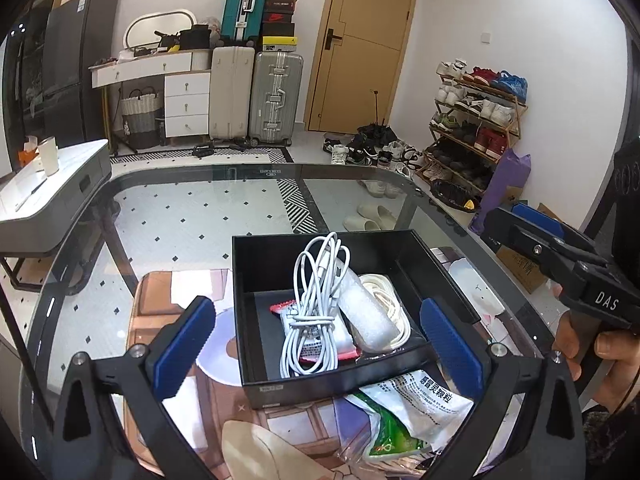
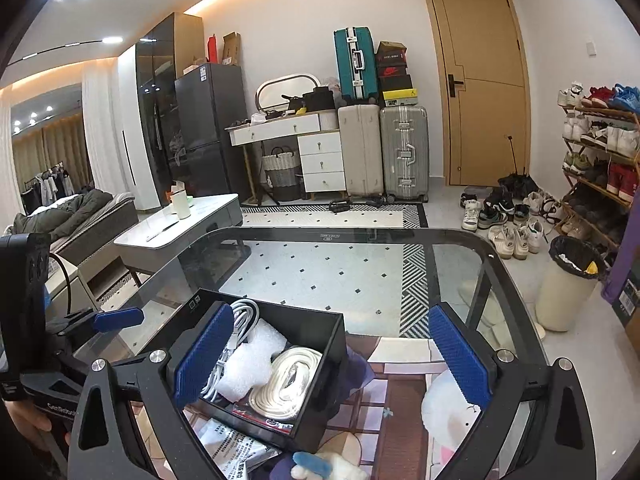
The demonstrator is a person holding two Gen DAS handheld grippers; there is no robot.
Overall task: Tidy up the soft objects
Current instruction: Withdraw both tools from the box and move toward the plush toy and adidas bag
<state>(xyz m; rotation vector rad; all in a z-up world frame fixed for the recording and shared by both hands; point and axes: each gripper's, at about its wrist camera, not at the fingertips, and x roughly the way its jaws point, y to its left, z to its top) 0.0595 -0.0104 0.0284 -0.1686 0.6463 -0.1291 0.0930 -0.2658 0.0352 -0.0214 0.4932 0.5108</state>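
Note:
A black open box [image 1: 440, 268] sits on the glass table. It holds a coiled white cable [image 1: 316, 304], a roll of white foam wrap [image 1: 370, 316], a cream rope coil [image 1: 390, 292] and a red-edged packet [image 1: 288, 310]. My left gripper [image 1: 320, 348] is open and empty, its jaws straddling the box's near wall. A white medicine pouch [image 1: 428, 400] and a green-and-white bag [image 1: 390, 430] lie in front of the box. My right gripper [image 2: 334, 360] is open and empty over the box's right end [image 2: 324, 364]; it also shows at the right in the left wrist view [image 1: 532, 226]. The foam wrap [image 2: 250, 360] and rope coil [image 2: 286, 380] lie below it.
A white plush toy [image 2: 448, 412] lies on the printed mat [image 2: 404, 400] right of the box. The glass table's rim [image 1: 360, 172] curves around the far side. A white side table [image 1: 52, 196] stands to the left. A bin [image 2: 568, 280] and shoe rack [image 1: 476, 120] stand at the right.

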